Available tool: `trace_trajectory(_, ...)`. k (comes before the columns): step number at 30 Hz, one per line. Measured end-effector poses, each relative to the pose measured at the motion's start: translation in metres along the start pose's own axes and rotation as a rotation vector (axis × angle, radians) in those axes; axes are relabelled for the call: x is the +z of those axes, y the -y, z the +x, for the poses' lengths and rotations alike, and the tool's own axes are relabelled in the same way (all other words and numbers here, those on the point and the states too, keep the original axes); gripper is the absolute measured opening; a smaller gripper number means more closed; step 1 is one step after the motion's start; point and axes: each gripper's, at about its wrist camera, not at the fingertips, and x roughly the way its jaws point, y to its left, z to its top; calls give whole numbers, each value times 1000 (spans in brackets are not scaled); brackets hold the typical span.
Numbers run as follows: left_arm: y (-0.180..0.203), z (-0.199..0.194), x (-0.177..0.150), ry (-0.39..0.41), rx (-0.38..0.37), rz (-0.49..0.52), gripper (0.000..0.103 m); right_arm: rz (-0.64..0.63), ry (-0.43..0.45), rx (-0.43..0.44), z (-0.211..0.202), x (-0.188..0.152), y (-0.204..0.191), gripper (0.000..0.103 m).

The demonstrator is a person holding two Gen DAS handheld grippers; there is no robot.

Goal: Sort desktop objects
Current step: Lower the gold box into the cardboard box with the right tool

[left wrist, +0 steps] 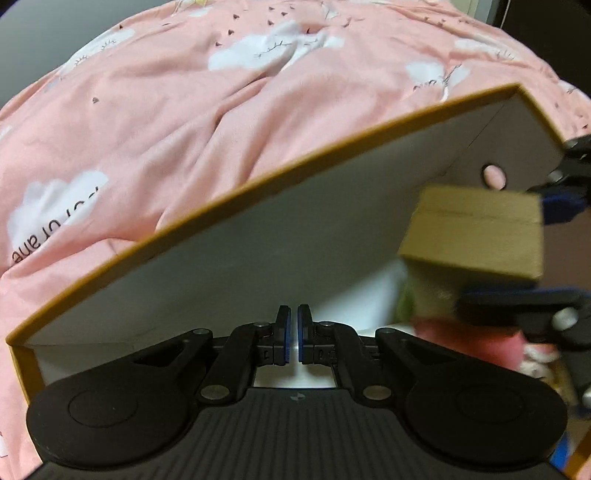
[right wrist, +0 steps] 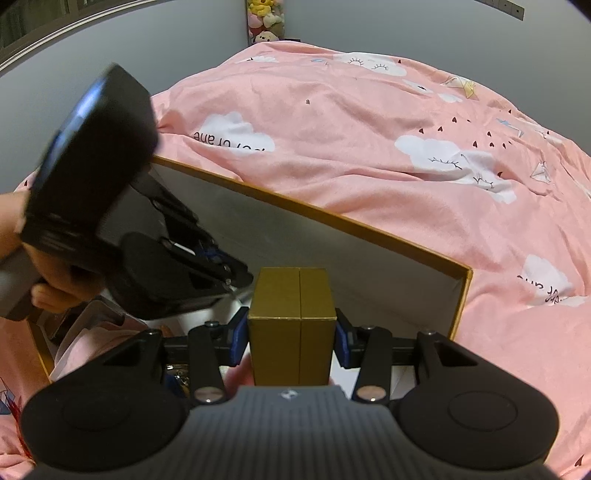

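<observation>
A large open cardboard box [left wrist: 258, 236] with a gold rim and white inside lies on a pink bedspread; it also shows in the right wrist view [right wrist: 332, 243]. My right gripper [right wrist: 291, 334] is shut on a small gold box [right wrist: 291, 325] and holds it over the large box's inside. The small gold box [left wrist: 476, 232] shows at the right of the left wrist view, blurred. My left gripper [left wrist: 292, 332] is shut and empty, inside the large box near its white floor. In the right wrist view the left gripper's body [right wrist: 155, 266] is close at the left.
The pink bedspread [right wrist: 369, 147] with white cloud prints surrounds the large box. Soft pink and green things [left wrist: 424, 299] lie in the box below the small gold box. Papers or packets [right wrist: 85, 321] lie in the box's left end. Plush toys [right wrist: 264, 22] stand by the far wall.
</observation>
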Motion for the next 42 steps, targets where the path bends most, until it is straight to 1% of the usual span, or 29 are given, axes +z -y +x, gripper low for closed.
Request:
trace_trajectory(5,-8,1,-8,-55,47,6,2,-5,5,20,3,1,0,48)
trace_trajectory(7,-12,3,-12,-91,80,2,2,0,5,31,6,2,0,48)
trace_trajectory(9,-16,4,-18,-104,123,3,2,2,3,45,8,3,-2,48)
trace_trajectory(11,-21,-2,-22,-78,115,-20,2,-2,4,57,10,4,-5,48)
trace_trajectory(13,-25,-15,-26,-16,92,-51,2,-8,7,57,12,6,-8,48)
trace_trajectory(16,-28,-43,-31,67,83,-76,2,0,2,44,16,9,-10,48)
trace_trajectory(20,-38,-81,-43,164,106,-131,2,14,-15,3,23,14,-10,48)
trace_trajectory(21,-42,-86,-38,180,115,-148,2,15,-16,1,25,15,-10,48)
trace_trajectory(24,-58,-105,-49,221,159,-201,3,15,-37,-25,31,16,-12,48)
trace_trajectory(25,-77,-107,-48,230,164,-208,3,4,-41,-39,34,16,-13,48)
trace_trajectory(26,-77,-108,-40,234,166,-215,3,-10,-47,-50,38,16,-14,48)
trace_trajectory(28,-77,-115,-48,236,175,-235,3,-22,-61,-55,44,14,-16,48)
trace_trajectory(30,-75,-119,-57,231,185,-250,3,-56,-55,-53,46,13,-20,48)
trace_trajectory(32,-72,-117,-66,222,190,-269,3,-95,-61,-58,46,12,-27,47)
trace_trajectory(35,-78,-119,-73,221,175,-295,6,-158,-74,-68,44,8,-34,47)
trace_trajectory(38,-78,-119,-75,225,170,-295,6,-162,-84,-57,41,8,-31,47)
trace_trajectory(40,-78,-119,-75,225,165,-304,6,-182,-64,-50,35,12,-32,47)
trace_trajectory(42,-79,-119,-75,225,165,-322,7,-254,-27,-58,28,16,-42,47)
